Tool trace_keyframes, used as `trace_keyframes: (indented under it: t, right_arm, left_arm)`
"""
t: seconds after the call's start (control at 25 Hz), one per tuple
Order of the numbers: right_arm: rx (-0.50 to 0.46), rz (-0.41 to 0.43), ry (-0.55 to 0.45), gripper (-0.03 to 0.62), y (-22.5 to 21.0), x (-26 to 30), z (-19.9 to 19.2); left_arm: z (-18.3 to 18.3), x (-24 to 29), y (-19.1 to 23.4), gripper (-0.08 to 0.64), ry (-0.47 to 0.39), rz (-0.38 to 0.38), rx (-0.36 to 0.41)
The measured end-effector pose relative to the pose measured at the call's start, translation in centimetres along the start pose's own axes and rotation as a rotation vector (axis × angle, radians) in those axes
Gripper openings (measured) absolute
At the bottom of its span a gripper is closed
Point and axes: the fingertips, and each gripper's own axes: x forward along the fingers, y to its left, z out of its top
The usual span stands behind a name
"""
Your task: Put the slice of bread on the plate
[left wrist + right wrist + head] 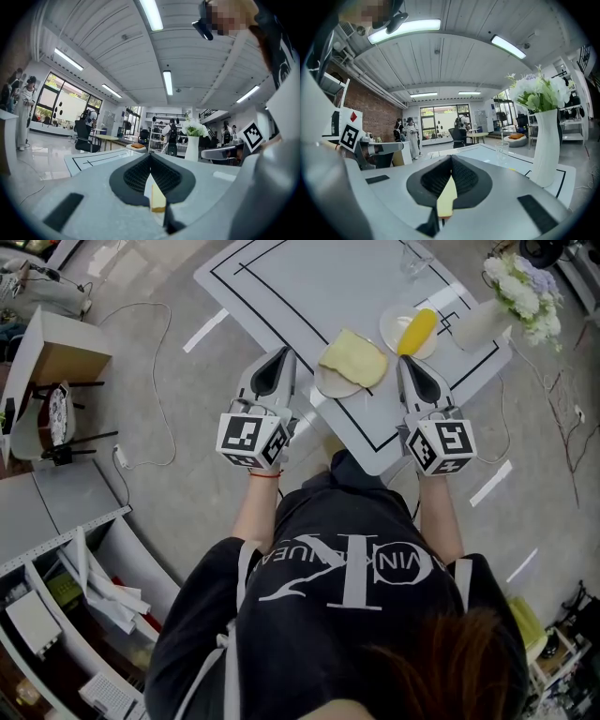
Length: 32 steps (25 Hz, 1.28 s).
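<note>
On the white table (309, 287), toward its near edge, the slice of bread (353, 359) already lay on the plate (328, 385), overhanging the plate's far-right rim; the placing looked done, so the step in hand was judged to be clearing away cleanly.

The left gripper (283, 356) sat just left of the plate and the right gripper (406, 364) just right of it, both pointing to the far side; neither touched the bread. In each gripper view the jaws met tip to tip, closed on nothing from the task; a pale yellowish sliver showed low in each seam, and what it was couldn't be told.

To do it well:
- keep both pairs of jaws together and back off toward the near side, not sideways; the plate stood between them and a sideways brush could slide it;
- mind the overhanging edge of the bread, probably the easiest part to catch;
- on the right, stay off the second plate (390, 326) with the yellow item (417, 331) and the white vase (473, 324), both near that gripper; the vase looked the likeliest to tip.
</note>
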Motion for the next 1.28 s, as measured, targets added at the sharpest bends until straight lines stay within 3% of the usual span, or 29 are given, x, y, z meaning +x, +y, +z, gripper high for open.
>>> trace_keyframes:
  t: [1.28]
  right_arm:
    - [-0.041, 0.057, -0.107, 0.002, 0.5, 1.0, 4.2]
  left_arm:
    - [5.0, 0.4, 2.0, 0.008, -0.076, 0.065, 0.096]
